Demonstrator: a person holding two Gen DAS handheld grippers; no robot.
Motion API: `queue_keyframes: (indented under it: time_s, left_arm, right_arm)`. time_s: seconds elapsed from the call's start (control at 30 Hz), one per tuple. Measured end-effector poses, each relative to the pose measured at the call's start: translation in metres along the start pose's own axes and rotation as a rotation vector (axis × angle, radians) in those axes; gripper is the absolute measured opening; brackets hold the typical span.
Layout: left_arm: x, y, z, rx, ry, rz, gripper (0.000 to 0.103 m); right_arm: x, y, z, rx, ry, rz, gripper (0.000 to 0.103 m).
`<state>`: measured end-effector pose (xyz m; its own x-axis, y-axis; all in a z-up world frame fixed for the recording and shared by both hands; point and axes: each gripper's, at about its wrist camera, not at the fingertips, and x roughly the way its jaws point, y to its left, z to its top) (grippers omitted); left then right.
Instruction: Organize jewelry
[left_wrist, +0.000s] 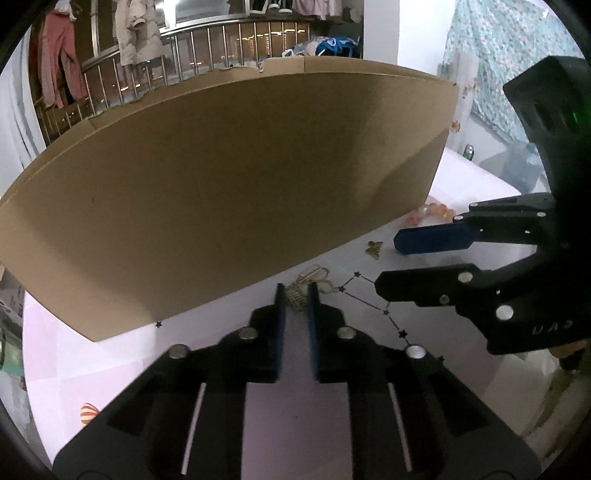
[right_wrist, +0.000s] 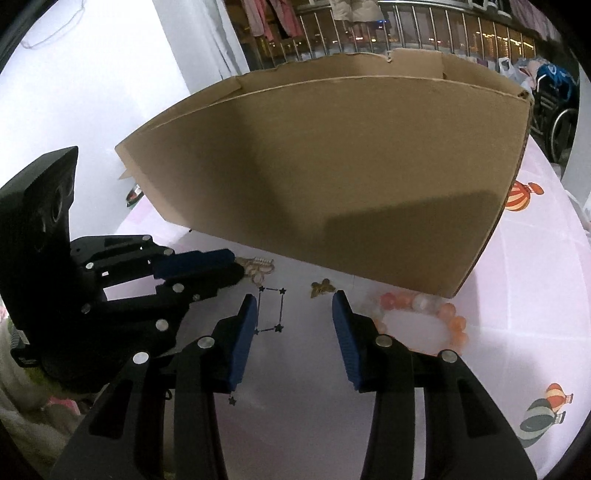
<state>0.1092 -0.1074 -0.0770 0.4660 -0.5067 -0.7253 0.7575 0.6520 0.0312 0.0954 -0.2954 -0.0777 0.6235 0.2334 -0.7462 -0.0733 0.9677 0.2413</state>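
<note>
A large brown cardboard box (left_wrist: 229, 192) stands on a pale pink printed tablecloth (right_wrist: 498, 314). The left gripper (left_wrist: 295, 299) is nearly closed, its blue pads pinching a gold toothed hair clip (left_wrist: 297, 295) lying just before the box. The right gripper (right_wrist: 293, 306) stands half open and empty above the cloth. Between them lies a small gold butterfly charm (right_wrist: 321, 288); a pink-and-white bead bracelet (right_wrist: 443, 314) lies just right of the right gripper.

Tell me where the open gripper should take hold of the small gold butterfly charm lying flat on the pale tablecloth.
Probably across the gold butterfly charm, at its narrow body between the spread wings, coming from above. It lies flat and apart from the brown cardboard box, so a sideways approach finds no edge. The right gripper hangs open just short of it.
</note>
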Motion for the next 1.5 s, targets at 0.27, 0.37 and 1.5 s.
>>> queue_keyframes:
  time_s: [0.27,0.37,1.5]
  left_arm:
    - [-0.007,0.000,-0.006,0.003,0.018,0.008,0.005]
    - [-0.009,0.002,-0.008,-0.004,0.018,0.015,0.004]
    - [-0.038,0.032,-0.046,-0.133,-0.035,0.073,0.000]
  right_arm:
    - [-0.001,0.003,0.002,-0.012,-0.010,0.008,0.042]
    - [-0.001,0.001,0.005,-0.020,-0.012,0.007,0.042]
    - [0.016,0.006,0.016,-0.165,0.038,-0.133,0.028]
